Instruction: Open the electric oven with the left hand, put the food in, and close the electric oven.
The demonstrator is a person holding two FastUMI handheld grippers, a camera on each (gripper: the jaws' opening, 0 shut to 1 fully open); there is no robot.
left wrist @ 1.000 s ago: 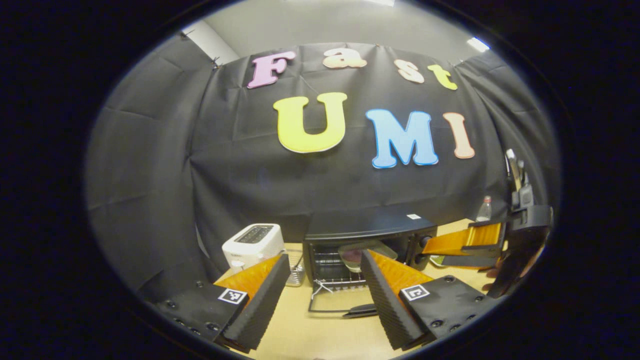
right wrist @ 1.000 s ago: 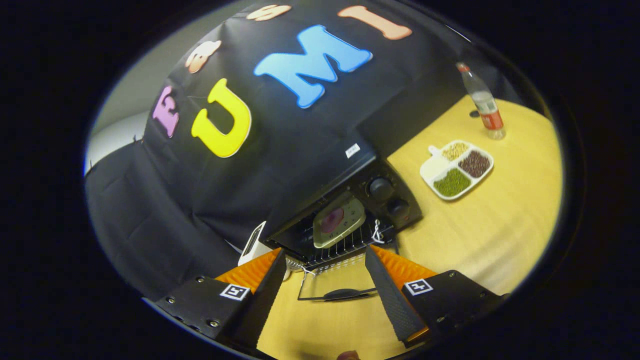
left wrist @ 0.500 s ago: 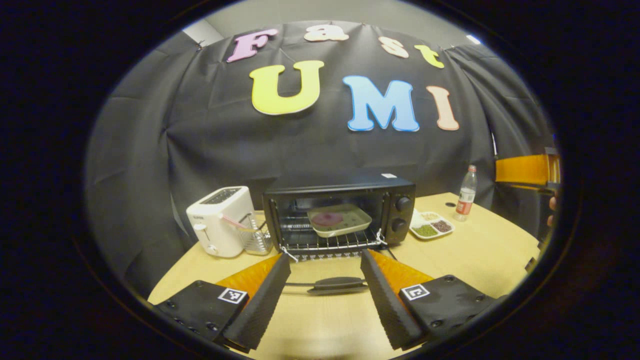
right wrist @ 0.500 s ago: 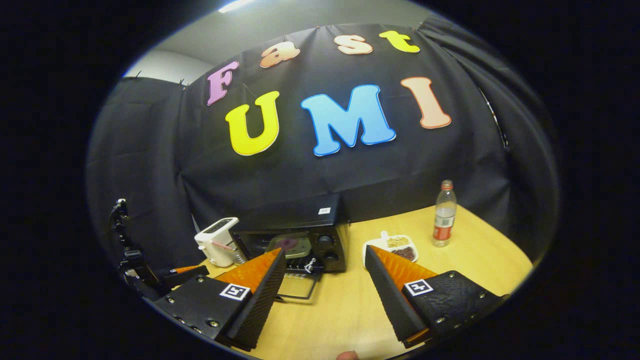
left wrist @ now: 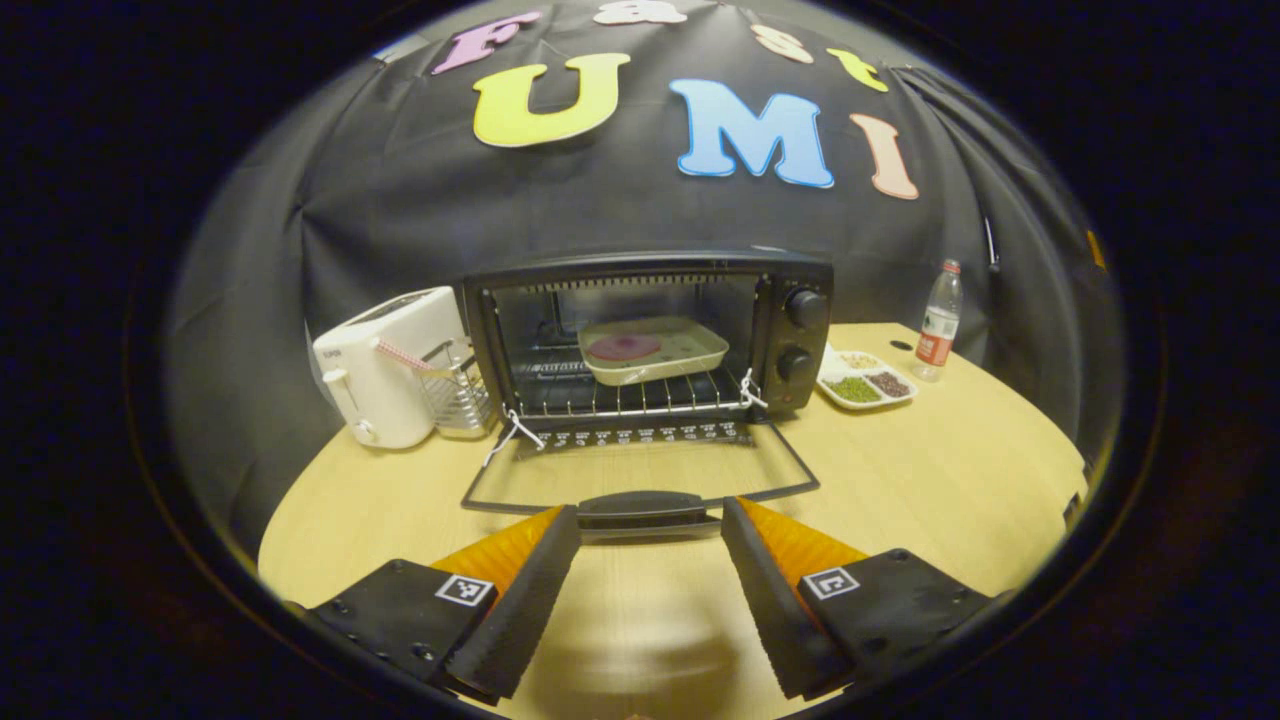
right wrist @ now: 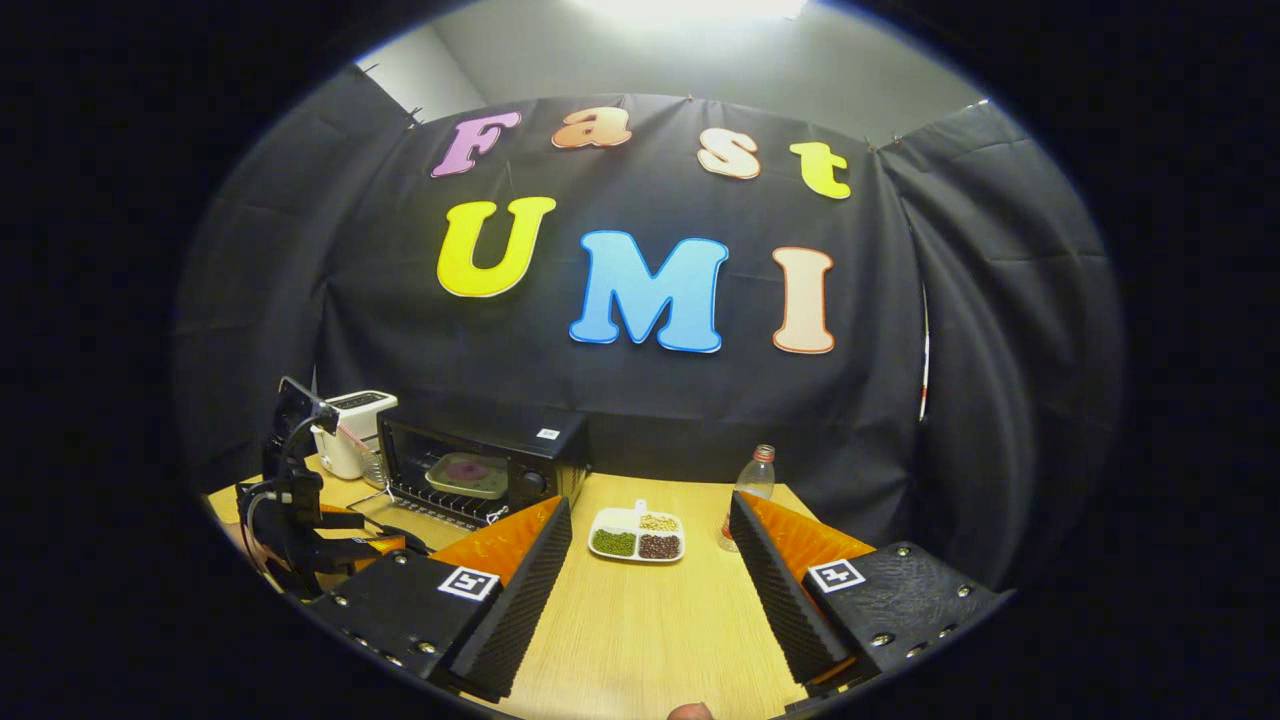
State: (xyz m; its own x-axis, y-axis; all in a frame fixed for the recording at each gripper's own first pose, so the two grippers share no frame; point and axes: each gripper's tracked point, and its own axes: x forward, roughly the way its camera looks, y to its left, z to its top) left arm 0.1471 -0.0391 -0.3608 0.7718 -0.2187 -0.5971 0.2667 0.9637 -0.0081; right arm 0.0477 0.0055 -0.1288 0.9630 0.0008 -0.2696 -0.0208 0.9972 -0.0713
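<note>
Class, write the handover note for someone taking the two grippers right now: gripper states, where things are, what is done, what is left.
Left gripper: jaws open, empty, just short of the door handle.
Right gripper: jaws open, empty, over the table, off to the oven's right.
Oven: door folded down flat.
Food tray: on the rack inside.
Done: door opened, food in.
Left: lift the door shut, probably by its handle.

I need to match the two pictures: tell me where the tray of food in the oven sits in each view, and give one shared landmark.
Left gripper view: the tray of food sits centre, on the open oven's rack.
Right gripper view: the tray sits lower left, inside the oven.
Shared landmark: the white toaster, beside the oven.
</note>
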